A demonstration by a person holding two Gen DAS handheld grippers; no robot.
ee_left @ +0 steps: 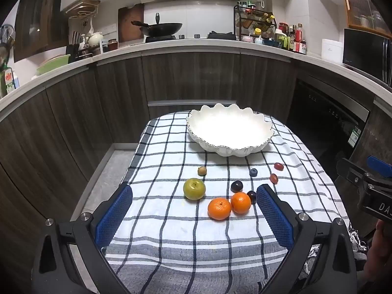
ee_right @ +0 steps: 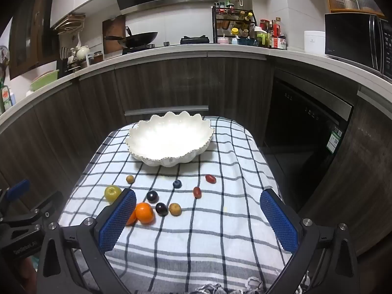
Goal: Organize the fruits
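Observation:
A white scalloped bowl (ee_left: 230, 132) (ee_right: 169, 139) stands empty at the far end of a checked cloth. In front of it lie loose fruits: a green apple (ee_left: 194, 189) (ee_right: 112, 193), two oranges (ee_left: 219, 208) (ee_left: 240, 202) (ee_right: 145, 212), two dark plums (ee_left: 237, 186) (ee_right: 152, 196), a blueberry (ee_left: 253, 172) (ee_right: 177, 184), red cherry tomatoes (ee_left: 278, 166) (ee_right: 210, 178) and small brown fruits (ee_left: 202, 170) (ee_right: 175, 209). My left gripper (ee_left: 196, 191) is open above the near part of the cloth, nothing between its fingers. My right gripper (ee_right: 198, 196) is open too, holding nothing.
The checked cloth (ee_left: 171, 240) (ee_right: 196, 240) covers a small table with drops on both sides. A curved counter with dark cabinets (ee_left: 191, 78) runs behind it, carrying a wok (ee_left: 161, 28), a spice rack (ee_left: 254, 22) and a microwave (ee_right: 355, 39). The other gripper's body (ee_left: 367, 188) shows at right.

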